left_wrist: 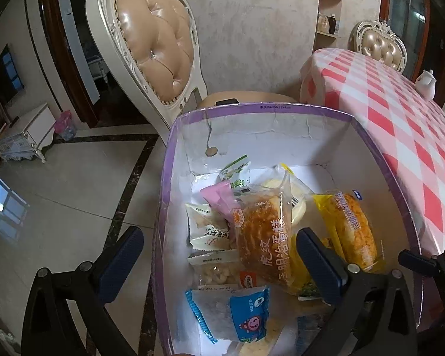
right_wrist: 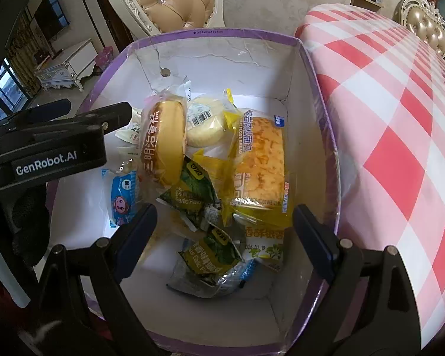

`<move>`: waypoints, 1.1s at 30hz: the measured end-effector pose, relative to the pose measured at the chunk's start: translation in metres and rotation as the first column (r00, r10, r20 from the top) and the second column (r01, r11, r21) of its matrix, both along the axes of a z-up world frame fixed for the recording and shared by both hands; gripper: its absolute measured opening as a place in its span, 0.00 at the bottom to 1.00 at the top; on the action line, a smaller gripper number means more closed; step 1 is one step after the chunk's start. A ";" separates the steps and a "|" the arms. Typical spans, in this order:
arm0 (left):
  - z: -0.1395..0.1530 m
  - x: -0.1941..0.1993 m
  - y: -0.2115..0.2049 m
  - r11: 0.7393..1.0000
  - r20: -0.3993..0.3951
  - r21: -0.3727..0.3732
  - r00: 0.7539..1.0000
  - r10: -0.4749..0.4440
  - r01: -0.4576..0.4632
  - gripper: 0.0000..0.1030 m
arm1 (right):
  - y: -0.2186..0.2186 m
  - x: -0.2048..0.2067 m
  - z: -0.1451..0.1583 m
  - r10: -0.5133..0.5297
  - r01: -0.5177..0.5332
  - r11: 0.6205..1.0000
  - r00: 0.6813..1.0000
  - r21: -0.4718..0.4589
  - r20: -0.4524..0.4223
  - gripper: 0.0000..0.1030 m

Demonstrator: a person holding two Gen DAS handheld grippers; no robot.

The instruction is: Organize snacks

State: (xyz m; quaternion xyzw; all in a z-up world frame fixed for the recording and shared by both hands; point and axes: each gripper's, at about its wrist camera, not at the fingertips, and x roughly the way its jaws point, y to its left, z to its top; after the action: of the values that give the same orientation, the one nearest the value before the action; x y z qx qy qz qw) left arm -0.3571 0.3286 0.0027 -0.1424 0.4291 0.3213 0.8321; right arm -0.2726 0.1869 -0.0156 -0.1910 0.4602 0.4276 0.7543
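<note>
Purple-edged box [right_wrist: 329,160] of snacks sits below two empty grippers, beside the checked table [right_wrist: 400,118].

Nearest the right gripper [right_wrist: 224,237], whose jaws are spread wide and hold nothing, lie two green garlic-flavour packets [right_wrist: 210,255] toward the box's near wall, directly between its fingers. Just beyond, a long yellow bread packet [right_wrist: 259,166] runs near-to-far along the right wall, its long axis in line with the fingers. The left gripper [left_wrist: 219,255], also spread and empty, straddles the box's left wall, a blue packet [left_wrist: 243,314] nearest and a sandwich cake [left_wrist: 264,237] propped on edge beyond it. By these views, the right gripper appears better placed for the bread; a round pale bun [right_wrist: 204,124] lies farthest, toward the far wall.
</note>
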 end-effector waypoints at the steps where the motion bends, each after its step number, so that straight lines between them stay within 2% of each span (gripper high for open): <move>1: 0.000 0.000 0.000 1.000 0.000 -0.002 1.000 0.000 0.000 1.00 | 0.000 0.000 0.000 0.000 0.000 1.000 1.000 0.000 -0.001 0.91; 33: -0.003 0.001 -0.001 0.999 -0.005 -0.034 1.000 -0.006 0.006 1.00 | 0.002 -0.002 -0.009 0.009 -0.009 1.000 0.999 -0.009 -0.048 0.91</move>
State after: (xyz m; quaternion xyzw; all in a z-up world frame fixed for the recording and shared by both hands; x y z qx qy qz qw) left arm -0.3562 0.3279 -0.0003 -0.1543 0.4369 0.3119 0.8295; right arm -0.2741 0.1886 -0.0242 -0.1863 0.4794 0.4333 0.7401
